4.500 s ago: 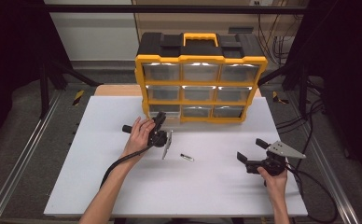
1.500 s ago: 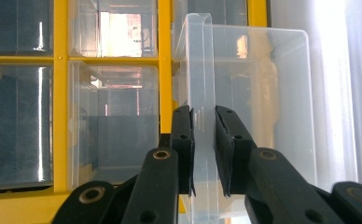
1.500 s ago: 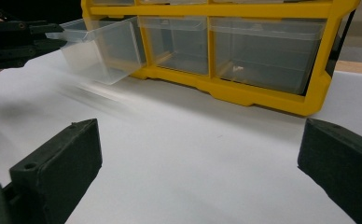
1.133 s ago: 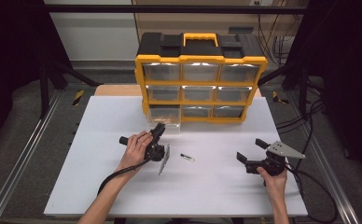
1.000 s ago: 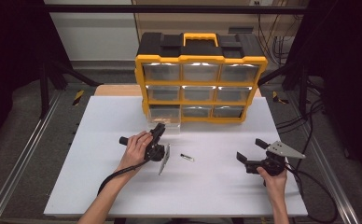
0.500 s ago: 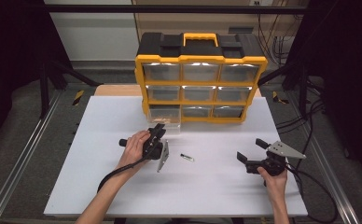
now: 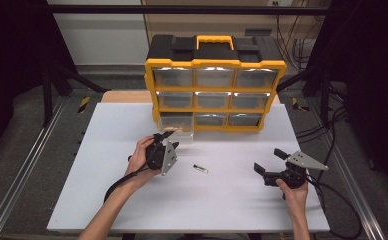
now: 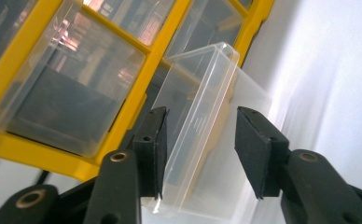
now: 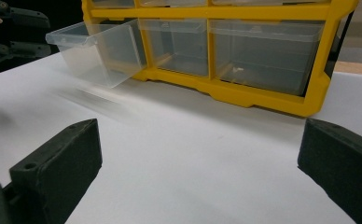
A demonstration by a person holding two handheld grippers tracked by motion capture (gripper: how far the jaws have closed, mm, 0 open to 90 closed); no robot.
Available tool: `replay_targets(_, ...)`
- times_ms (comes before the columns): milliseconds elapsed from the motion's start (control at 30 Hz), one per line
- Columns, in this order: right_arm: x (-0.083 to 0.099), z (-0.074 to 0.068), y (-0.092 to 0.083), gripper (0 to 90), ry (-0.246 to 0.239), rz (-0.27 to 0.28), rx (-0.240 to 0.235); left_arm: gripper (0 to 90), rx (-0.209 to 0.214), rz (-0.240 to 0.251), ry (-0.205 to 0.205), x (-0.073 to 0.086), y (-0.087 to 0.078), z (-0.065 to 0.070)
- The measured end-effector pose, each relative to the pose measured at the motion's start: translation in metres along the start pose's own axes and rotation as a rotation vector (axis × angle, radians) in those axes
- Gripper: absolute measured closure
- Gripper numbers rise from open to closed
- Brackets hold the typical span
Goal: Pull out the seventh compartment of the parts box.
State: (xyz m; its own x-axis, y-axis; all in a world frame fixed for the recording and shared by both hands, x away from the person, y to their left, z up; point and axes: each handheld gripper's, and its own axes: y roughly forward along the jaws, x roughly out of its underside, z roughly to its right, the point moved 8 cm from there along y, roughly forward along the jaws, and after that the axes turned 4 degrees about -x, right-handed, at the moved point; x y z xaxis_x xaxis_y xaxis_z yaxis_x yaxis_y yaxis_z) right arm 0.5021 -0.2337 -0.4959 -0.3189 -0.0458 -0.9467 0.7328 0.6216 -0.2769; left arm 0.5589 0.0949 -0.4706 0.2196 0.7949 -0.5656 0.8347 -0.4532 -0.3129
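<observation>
Jaws of the left gripper (image 8: pixel 200 154) have just been opening around the drawer (image 8: pixel 207 135) front; right gripper (image 9: pixel 200 172) gapes empty.

- Drawer (image 8: pixel 202 126): clear, glossy plastic, smooth walls.
- Cabinet (image 7: pixel 215 90): yellow plastic frame with slight sheen; black matt plastic top.
- Table (image 7: pixel 132 200): white, smooth, matt surface.
- Left gripper (image 8: pixel 200 147): black matt pads, finely textured.
- Right gripper (image 7: pixel 269 165): grey, dull metal-looking plate.
</observation>
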Motion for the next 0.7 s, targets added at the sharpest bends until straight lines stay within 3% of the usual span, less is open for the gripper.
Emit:
replay_targets(33, 0.000, 0.000, 0.000, 0.4, -0.002, 0.000, 0.000, 53.4, 0.011, 0.004, -0.044, -0.001, -0.001, -0.001)
replay_targets(433, 0.000, 0.000, 0.000, 0.4, -0.002, 0.000, 0.000, 43.4, 0.086, 0.020, -0.352, 0.000, -0.010, -0.011)
replay_targets(567, 0.000, 0.000, 0.000, 0.4, -0.003, 0.002, 0.000, 40.4, 0.105, 0.025, -0.432, 0.002, -0.013, -0.013)
replay_targets(700, 0.000, 0.000, 0.000, 0.4, -0.004, 0.002, 0.001, 38.8, 0.107, 0.033, -0.485, 0.003, -0.016, -0.016)
